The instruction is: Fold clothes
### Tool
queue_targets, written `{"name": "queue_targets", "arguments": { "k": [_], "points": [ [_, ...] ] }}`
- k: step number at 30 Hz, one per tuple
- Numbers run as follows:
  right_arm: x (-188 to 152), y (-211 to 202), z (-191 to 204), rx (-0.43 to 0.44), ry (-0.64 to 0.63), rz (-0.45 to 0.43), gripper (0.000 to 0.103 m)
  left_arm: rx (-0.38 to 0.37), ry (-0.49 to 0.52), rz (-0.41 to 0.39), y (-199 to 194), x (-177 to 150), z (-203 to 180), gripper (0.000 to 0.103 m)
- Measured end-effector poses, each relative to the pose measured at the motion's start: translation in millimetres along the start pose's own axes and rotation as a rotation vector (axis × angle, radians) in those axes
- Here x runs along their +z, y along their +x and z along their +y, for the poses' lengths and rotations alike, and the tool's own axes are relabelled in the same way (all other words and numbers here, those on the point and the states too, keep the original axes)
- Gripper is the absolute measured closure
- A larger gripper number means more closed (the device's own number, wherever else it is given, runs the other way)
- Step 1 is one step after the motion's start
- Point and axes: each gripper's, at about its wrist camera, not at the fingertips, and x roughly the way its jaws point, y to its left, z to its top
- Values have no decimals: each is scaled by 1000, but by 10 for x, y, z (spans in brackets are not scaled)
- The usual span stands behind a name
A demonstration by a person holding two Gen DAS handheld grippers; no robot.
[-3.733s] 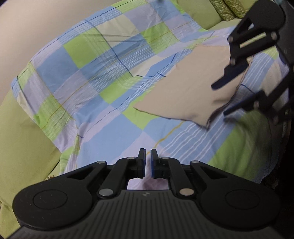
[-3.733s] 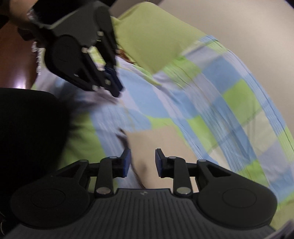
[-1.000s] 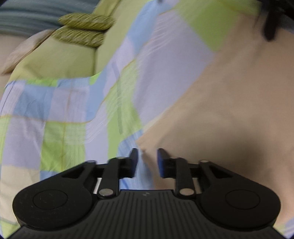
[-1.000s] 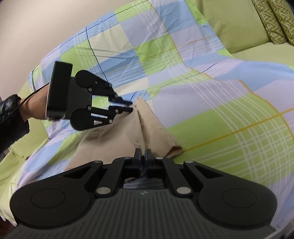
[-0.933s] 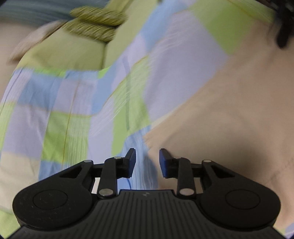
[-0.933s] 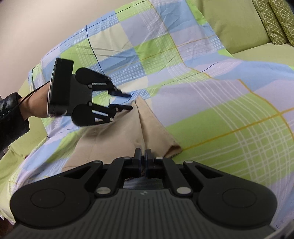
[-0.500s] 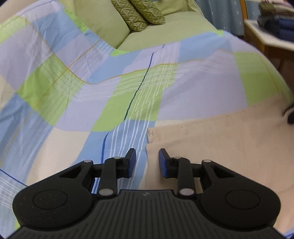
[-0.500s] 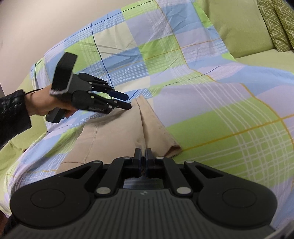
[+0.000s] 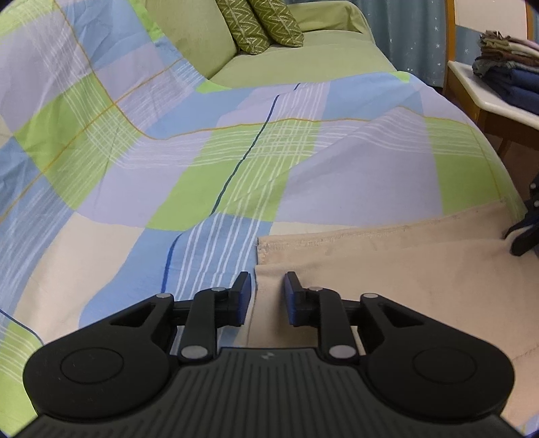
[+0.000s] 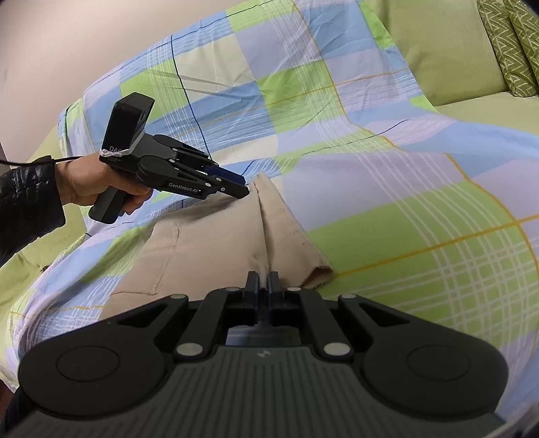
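The beige cloth [image 9: 387, 279] lies folded on the checked sheet [image 9: 235, 151]. The left gripper [image 9: 263, 296] is open, its fingers either side of the cloth's near left corner. The right gripper [image 10: 262, 284] is closed, pinching the cloth's near edge. Far off are green cushions [image 9: 259, 23]; at right, stacked clothes [image 9: 508, 74] sit on a side table [image 9: 488, 97].

Garment [image 9: 404, 269] on bedsheet [image 9: 202, 151]

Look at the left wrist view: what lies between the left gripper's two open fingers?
The edge of the beige garment lies in the left gripper's gap, with the plaid sheet beneath.
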Motion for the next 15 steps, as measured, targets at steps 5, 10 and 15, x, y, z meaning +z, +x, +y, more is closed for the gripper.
{"name": "queue_targets", "arguments": {
  "k": [5, 10, 15],
  "points": [
    [-2, 1, -22, 3, -3, 5, 99, -17, -42, 8, 25, 1, 11, 83],
    [4, 1, -3, -1, -13, 8, 99, 20, -35, -21, -113, -45, -93, 103],
    [28, -35, 30, -2, -31, 1, 102, 52, -66, -118, -409, -126, -170, 103]
  ]
}}
